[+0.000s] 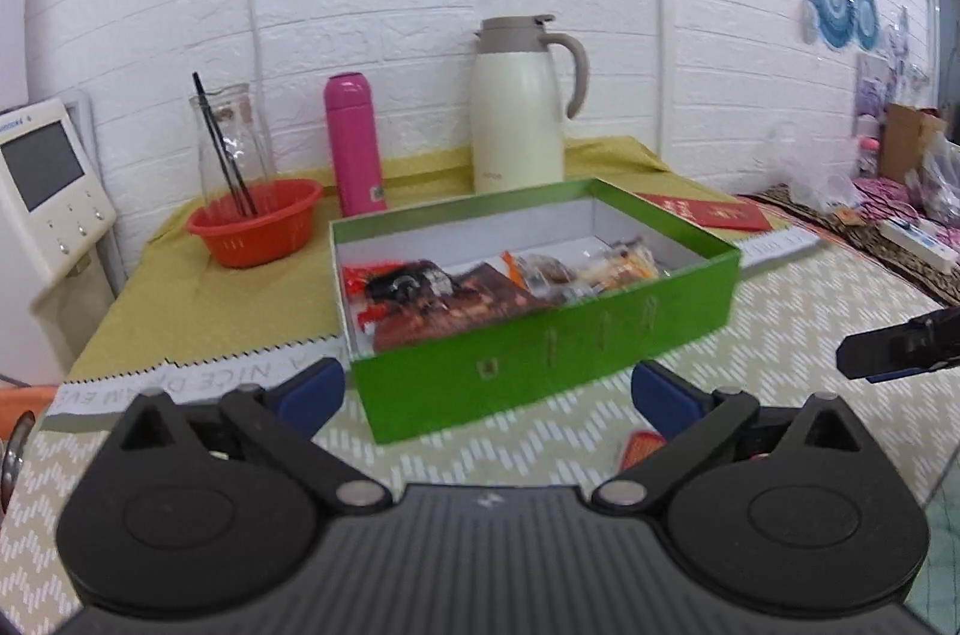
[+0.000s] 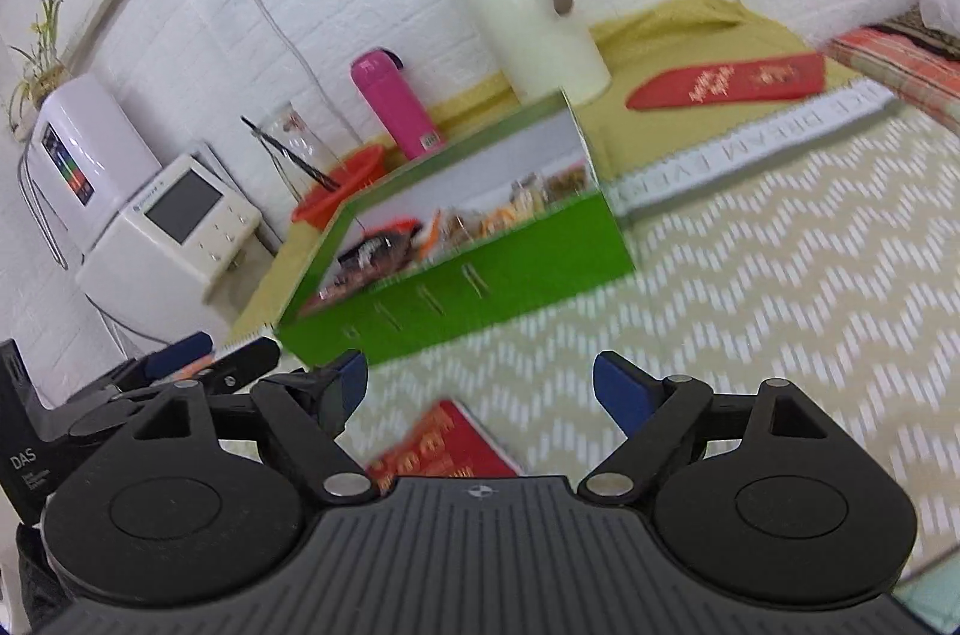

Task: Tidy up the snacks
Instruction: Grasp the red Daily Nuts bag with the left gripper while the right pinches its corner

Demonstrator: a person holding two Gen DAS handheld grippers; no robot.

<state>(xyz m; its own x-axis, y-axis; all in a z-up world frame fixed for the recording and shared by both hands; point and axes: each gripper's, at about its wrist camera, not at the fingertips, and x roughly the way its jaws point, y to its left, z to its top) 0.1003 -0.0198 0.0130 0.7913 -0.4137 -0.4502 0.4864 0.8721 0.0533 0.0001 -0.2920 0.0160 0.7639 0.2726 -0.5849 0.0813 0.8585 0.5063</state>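
A green box with a white inside sits open on the patterned table and holds several wrapped snacks. It also shows in the right wrist view. My left gripper is open and empty, just in front of the box's near wall. My right gripper is open and empty, above a red snack packet lying on the table. That packet's corner shows in the left wrist view. The right gripper's finger shows at the right edge of the left wrist view.
Behind the box stand a cream thermos jug, a pink bottle, a glass carafe and an orange basket. A red envelope lies at right. A white appliance stands at left.
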